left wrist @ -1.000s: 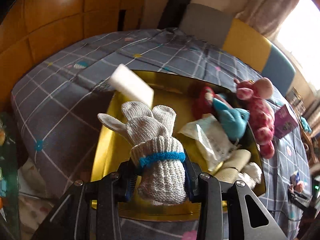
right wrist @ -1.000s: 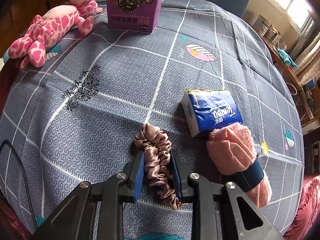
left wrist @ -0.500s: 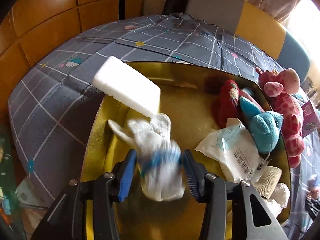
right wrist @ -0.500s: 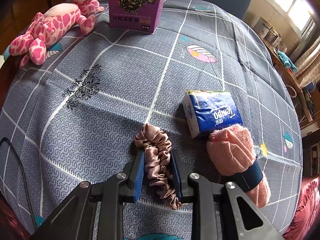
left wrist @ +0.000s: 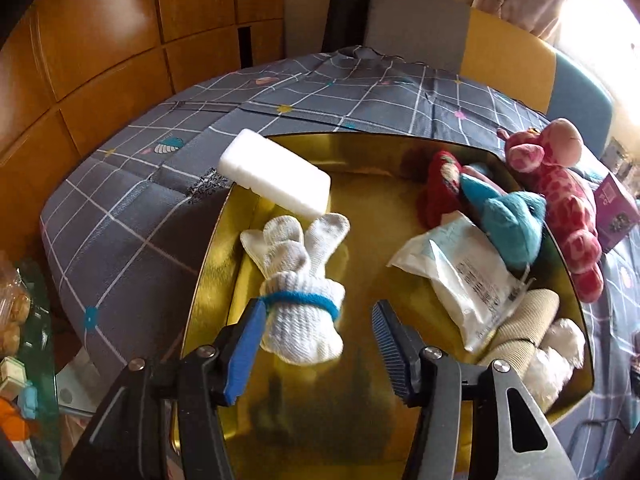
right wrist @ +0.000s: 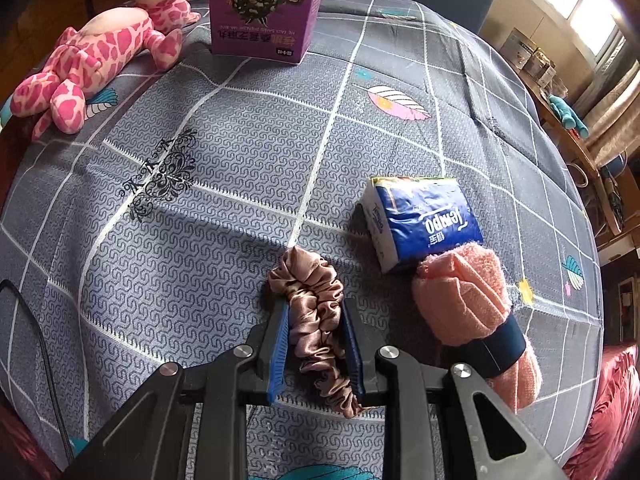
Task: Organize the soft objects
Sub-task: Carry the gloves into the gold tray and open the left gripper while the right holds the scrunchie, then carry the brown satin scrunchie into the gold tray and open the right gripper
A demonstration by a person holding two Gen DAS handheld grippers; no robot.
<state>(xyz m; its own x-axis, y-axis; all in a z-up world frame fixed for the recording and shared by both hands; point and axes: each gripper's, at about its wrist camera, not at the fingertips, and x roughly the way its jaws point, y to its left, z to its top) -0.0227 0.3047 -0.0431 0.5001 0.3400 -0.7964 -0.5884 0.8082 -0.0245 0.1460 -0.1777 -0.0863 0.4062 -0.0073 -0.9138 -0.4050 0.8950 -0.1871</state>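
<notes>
on the grey checked bedspread, your right gripper pinches the satin scrunchie. your left gripper gapes over the rolled gloves in the yellow tray; lift it clear first.

table, grey checked cloth | on it: yellow tray, giraffe, box, tissues, towel

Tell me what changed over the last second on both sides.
The left hand-held gripper opened and let go of the rolled white glove, which now lies in the yellow tray below the white foam block, near the left blue pad. The right hand-held gripper stayed shut on the pink scrunchie; tissue pack and towel roll unmoved.
</notes>
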